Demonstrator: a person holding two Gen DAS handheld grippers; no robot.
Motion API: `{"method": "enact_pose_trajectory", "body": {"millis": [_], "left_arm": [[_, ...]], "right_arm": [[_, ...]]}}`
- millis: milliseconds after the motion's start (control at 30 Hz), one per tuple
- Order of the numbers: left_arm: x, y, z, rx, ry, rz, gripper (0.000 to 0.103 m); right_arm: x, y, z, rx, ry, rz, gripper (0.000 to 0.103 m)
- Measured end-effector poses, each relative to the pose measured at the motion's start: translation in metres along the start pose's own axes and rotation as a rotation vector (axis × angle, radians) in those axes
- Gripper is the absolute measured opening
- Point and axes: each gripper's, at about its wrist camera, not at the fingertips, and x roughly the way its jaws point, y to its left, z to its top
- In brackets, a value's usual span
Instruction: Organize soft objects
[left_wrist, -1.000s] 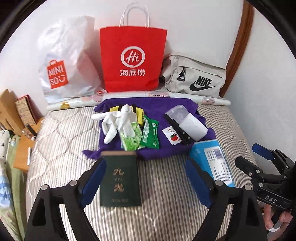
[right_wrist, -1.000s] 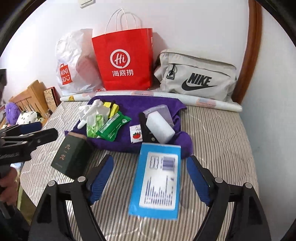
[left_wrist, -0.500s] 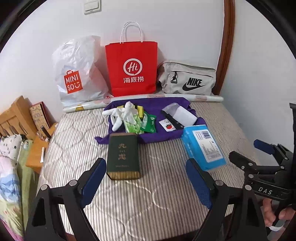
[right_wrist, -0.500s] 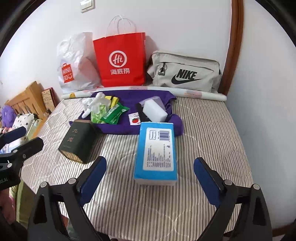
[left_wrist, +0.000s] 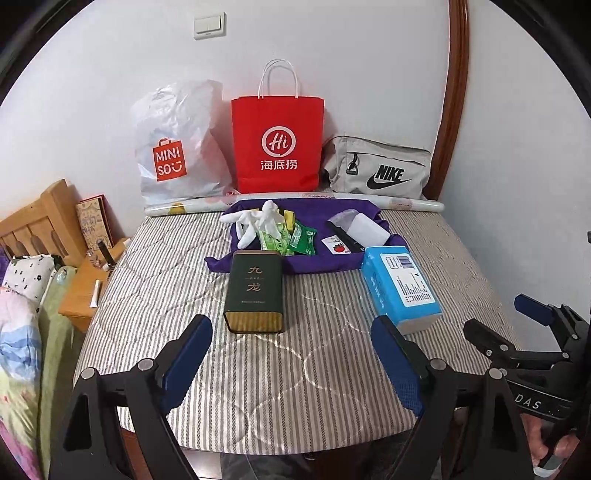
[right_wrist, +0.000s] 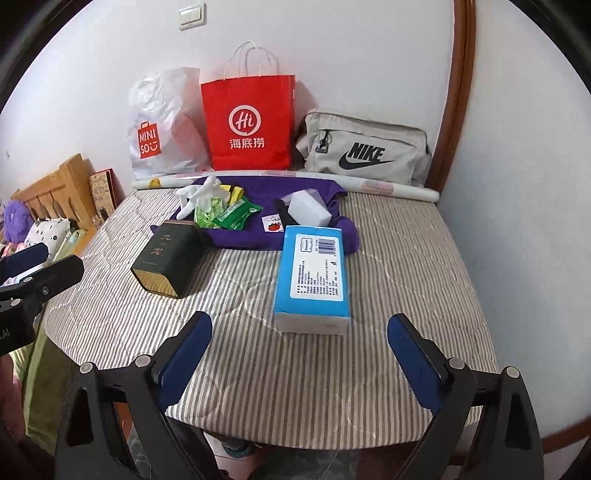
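The mattress wears a quilted, striped cloth cover, matt and slightly ribbed. A purple cloth lies soft and creased on it. The dark green tin looks like smooth metal with a gilt, shiny rim. The blue tissue pack is wrapped in glossy plastic film. White gloves look thin and rubbery. The red bag is matt paper, the white bag crinkled plastic, the grey pouch woven fabric. The headboard is varnished wood.
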Motion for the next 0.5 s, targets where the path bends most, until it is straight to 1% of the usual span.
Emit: {"method": "enact_pose_trajectory", "body": {"millis": [500], "left_arm": [[-0.007, 0.000, -0.012, -0.008, 0.000, 0.005, 0.087]], "right_arm": [[-0.016, 0.006, -0.008, -0.004, -0.026, 0.009, 0.095]]}}
